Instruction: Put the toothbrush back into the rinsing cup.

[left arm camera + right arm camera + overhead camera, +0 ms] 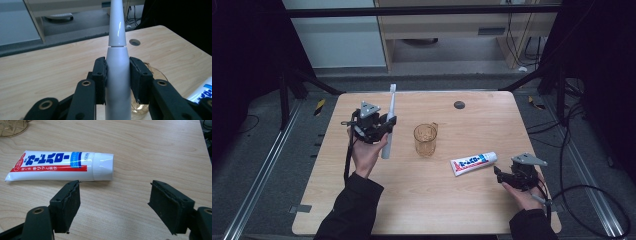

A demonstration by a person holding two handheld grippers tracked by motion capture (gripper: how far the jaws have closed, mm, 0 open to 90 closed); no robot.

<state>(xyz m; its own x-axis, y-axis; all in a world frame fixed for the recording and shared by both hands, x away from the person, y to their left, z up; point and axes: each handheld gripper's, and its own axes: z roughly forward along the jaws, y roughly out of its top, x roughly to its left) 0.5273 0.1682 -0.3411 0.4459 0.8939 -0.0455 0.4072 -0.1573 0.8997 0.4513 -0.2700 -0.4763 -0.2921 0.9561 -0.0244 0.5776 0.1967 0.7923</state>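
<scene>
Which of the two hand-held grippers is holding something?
The left hand-held gripper, shut on the white electric toothbrush; the right hand-held gripper stands open, nothing between its jaws.

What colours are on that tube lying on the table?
White tube with red and blue print, clearest in the right gripper view.

Toothbrush (pixel 117 75) tip and base cut off at the top and bottom edges in the left gripper view, glass cup (pixel 147 100) mostly hidden behind tongs, toothpaste tube (pixel 202 92) cut by the right edge, tube print too small in the high view.
</scene>
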